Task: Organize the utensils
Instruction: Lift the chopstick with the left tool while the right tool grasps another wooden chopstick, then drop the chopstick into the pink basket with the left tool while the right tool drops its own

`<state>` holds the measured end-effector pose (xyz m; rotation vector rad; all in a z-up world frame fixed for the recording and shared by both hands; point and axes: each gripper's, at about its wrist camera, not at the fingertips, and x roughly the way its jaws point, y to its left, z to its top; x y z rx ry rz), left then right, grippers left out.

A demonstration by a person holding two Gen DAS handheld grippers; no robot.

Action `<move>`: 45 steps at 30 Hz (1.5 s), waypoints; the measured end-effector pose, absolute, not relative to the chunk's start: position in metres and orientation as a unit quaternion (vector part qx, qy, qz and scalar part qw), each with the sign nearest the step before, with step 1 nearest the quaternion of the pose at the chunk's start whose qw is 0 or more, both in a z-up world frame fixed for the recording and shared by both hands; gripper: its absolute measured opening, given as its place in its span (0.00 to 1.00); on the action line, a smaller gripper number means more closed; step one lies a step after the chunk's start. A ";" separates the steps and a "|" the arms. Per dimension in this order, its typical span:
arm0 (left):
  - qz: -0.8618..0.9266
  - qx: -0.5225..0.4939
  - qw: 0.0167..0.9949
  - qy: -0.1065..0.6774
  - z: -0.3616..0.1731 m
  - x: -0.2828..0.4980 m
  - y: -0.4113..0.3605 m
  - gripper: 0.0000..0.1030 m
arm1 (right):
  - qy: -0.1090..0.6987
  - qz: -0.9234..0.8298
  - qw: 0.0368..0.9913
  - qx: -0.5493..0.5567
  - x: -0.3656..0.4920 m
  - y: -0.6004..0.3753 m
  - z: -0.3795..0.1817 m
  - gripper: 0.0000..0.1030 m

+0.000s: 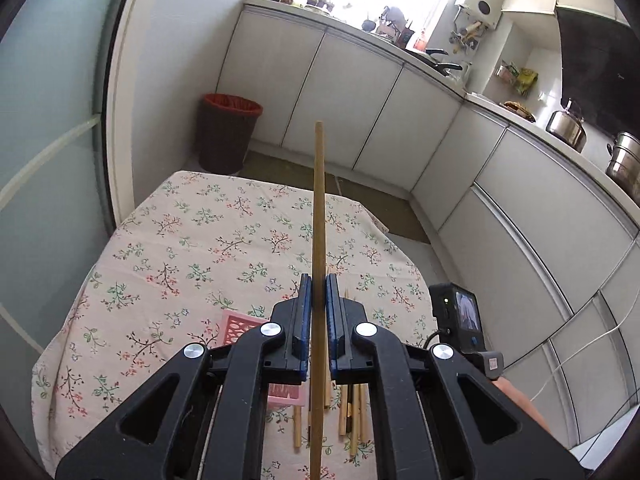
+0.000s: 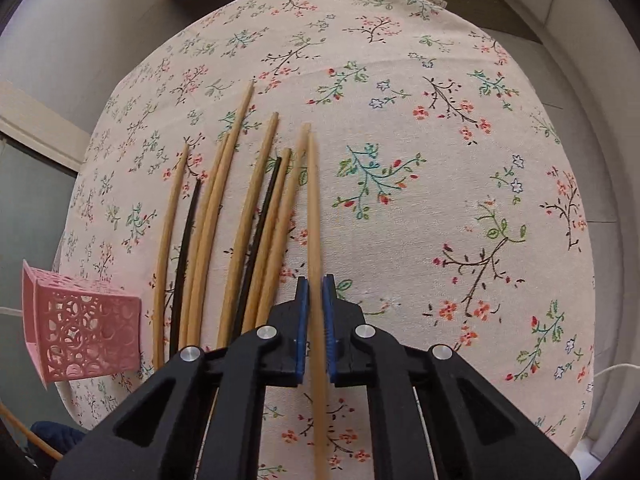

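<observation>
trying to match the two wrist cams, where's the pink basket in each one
Left wrist view: the pink basket sits low and left of centre, mostly hidden behind the left gripper, which is shut on a chopstick.
Right wrist view: the basket lies at the far left edge, left of the row of chopsticks.
Shared landmark: the floral tablecloth.

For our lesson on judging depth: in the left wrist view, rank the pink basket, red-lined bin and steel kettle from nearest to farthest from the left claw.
1. Pink basket, just below-left of the left claw.
2. Red-lined bin, on the floor beyond the table.
3. Steel kettle, on the far right counter; bin and kettle are close to call.
</observation>
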<state>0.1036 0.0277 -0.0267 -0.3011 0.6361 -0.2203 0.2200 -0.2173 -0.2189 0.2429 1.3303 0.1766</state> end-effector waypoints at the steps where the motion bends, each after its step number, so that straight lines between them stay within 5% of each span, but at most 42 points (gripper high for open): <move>1: -0.101 -0.143 0.938 0.299 -0.023 0.100 0.032 0.06 | 0.606 0.076 0.784 0.111 0.218 -0.218 -0.213 0.07; 18: -0.062 -0.162 0.967 0.187 -0.022 0.114 0.062 0.06 | 0.281 0.181 0.922 0.195 0.164 -0.208 -0.065 0.07; 31: -0.019 -0.109 0.970 0.216 -0.056 0.118 0.047 0.06 | 0.243 0.200 0.931 0.187 0.154 -0.188 -0.058 0.07; 36: -0.010 -0.090 0.954 0.285 -0.068 0.125 0.045 0.07 | 0.231 0.203 0.934 0.183 0.152 -0.175 -0.059 0.07; 39: -0.010 -0.090 0.942 0.323 -0.071 0.127 0.049 0.19 | 0.227 0.204 0.933 0.190 0.154 -0.167 -0.062 0.07; 41: -0.008 -0.104 0.939 0.328 -0.065 0.122 0.055 0.39 | 0.222 0.211 0.931 0.198 0.155 -0.162 -0.062 0.07; 45: -0.006 -0.099 0.939 0.329 -0.048 0.111 0.062 0.41 | 0.188 0.226 0.934 0.201 0.150 -0.148 -0.056 0.07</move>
